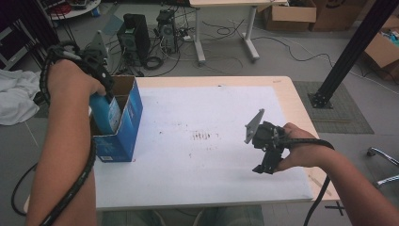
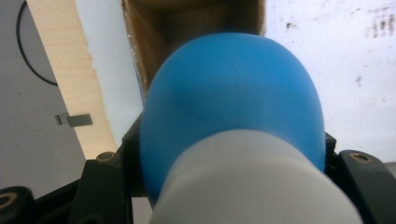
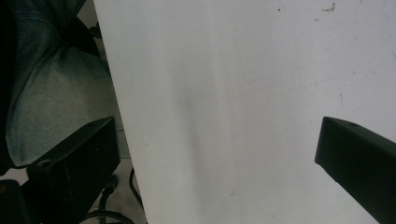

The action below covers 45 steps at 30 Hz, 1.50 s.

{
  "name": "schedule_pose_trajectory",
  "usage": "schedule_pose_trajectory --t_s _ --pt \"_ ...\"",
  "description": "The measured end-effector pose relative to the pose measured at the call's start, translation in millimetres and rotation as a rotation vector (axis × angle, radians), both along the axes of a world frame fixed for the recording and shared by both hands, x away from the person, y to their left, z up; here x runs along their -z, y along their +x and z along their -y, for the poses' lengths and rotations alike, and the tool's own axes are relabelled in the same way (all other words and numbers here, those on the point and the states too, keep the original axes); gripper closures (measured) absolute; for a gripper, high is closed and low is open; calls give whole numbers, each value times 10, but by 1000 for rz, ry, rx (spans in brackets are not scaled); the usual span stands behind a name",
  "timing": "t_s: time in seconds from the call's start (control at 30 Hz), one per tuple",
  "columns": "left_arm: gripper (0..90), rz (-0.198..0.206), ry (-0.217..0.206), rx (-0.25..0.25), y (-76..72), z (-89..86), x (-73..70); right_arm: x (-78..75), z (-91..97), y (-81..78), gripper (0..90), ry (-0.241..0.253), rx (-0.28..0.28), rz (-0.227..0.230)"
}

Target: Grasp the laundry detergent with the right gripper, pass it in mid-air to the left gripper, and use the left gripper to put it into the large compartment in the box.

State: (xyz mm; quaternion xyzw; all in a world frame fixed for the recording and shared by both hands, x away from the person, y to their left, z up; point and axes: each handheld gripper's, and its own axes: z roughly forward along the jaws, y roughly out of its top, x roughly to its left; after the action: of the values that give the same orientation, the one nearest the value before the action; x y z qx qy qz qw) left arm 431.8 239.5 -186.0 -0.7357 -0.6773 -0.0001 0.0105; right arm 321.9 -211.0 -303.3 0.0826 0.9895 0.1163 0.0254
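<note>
The blue bottle [image 1: 107,111] hangs partway inside the open blue box [image 1: 123,127] at the left edge of the table [image 1: 282,94], its white cap [image 2: 252,186] uppermost and its rounded blue body pointing down into the brown cardboard interior. The left tongs [image 1: 101,77] are clamped around it near the cap, with the black jaws pressing on either side of the body in the left gripper view. The bottle looks roughly upright, leaning slightly toward the box's near wall.

The step in hand appears to be lowering the bottle into the box. To do it well, keep the bottle centred over the opening so its shoulder does not catch the raised flap or the rim, and go straight down rather than at a slant (the box is light and stands close to the table edge, so a sideways push could slide or tip it). Let go only once the base rests on the bottom; I cannot see how far that is.

The right tongs [image 1: 268,153] hover well apart over the white sheet [image 3: 233,93] on the table's right side, jaws spread wide with nothing between them. They could steady the box if it shifts.
</note>
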Motion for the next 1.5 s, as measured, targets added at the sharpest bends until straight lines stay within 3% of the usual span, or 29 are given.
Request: schedule_pose_trajectory --t_s 0.4,0.8,1.1,1.2,1.37,1.5 --pt "394 -18 0 -10 10 -78 556 52 20 2 0 -6 8 -14" --pt "395 -13 -2 -10 13 -110 867 48 48 5 0 3 16 -9" --pt "394 -12 7 -3 34 -103 1033 65 50 -5 0 11 18 -10" --pt "395 7 2 -2 33 -111 1029 67 56 -3 0 15 19 -10" --pt "395 2 -6 12 24 -137 1042 77 68 2 0 20 23 -11" --pt "395 -3 -9 -16 5 -149 1049 70 66 4 0 23 24 -9"
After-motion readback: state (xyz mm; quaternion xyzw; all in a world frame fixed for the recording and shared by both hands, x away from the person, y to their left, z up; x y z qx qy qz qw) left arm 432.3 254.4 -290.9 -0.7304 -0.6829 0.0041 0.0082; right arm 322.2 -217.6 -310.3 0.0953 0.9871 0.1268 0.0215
